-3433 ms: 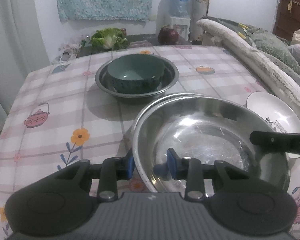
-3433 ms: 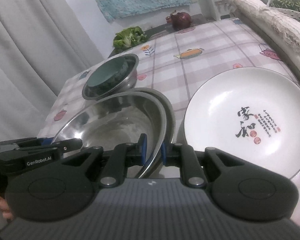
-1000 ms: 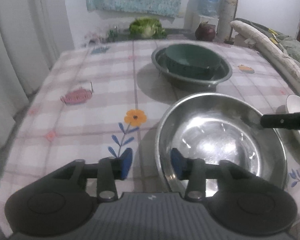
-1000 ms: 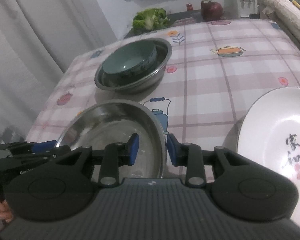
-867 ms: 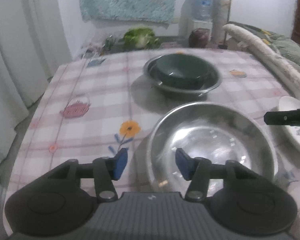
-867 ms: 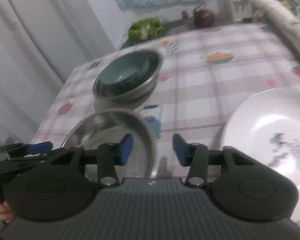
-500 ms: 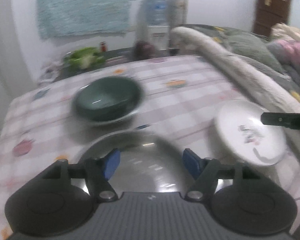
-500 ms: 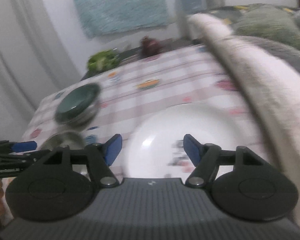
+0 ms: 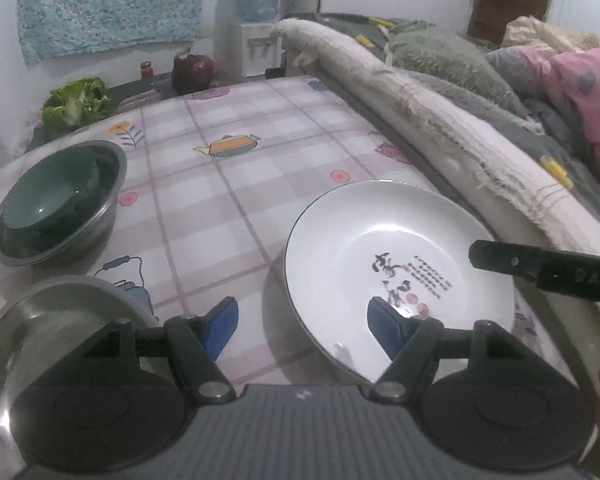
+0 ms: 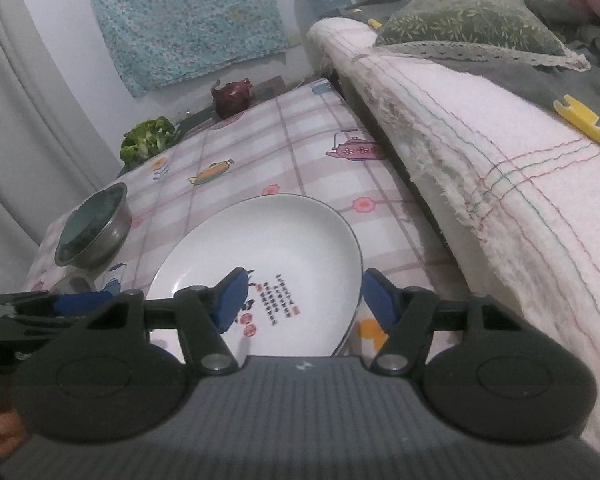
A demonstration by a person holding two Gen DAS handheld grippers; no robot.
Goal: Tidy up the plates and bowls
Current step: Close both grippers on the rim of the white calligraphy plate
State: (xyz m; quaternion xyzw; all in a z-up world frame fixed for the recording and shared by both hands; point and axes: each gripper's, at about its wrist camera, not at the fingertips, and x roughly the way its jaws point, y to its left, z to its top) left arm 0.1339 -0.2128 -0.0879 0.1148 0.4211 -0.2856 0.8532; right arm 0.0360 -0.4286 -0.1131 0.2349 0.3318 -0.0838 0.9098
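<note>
Left gripper (image 9: 302, 330): jaws spread wide, nothing between them. Its blue fingertips (image 9: 219, 322) sit low in the centre of the left wrist view. The white plate (image 9: 396, 240), printed with dark characters, occupies the lower right of centre; its near left rim lies in the gap between the two fingers, with the right pad over the plate's inner surface and the left pad over the tablecloth (image 9: 236, 168). Whether either pad touches the plate cannot be told.

Right gripper (image 10: 302, 300): jaws likewise wide apart and gripping nothing. In the right wrist view the white plate (image 10: 268, 248) fills the centre, resting on the checked tablecloth (image 10: 300, 148). The plate's near right rim falls between the fingers; the left pad lies over the plate's interior, the right pad just outside the rim.

At lower left of the left wrist view, a steel basin (image 9: 52, 320) is partly hidden behind the gripper body. At middle left, a second steel bowl (image 9: 100, 216) holds a green bowl (image 9: 48, 200) nested inside it, well apart from the plate. The same nested pair appears at middle left of the right wrist view (image 10: 96, 232).

A rolled quilt (image 9: 460, 144) runs along the right edge of the table, just beside the plate.
</note>
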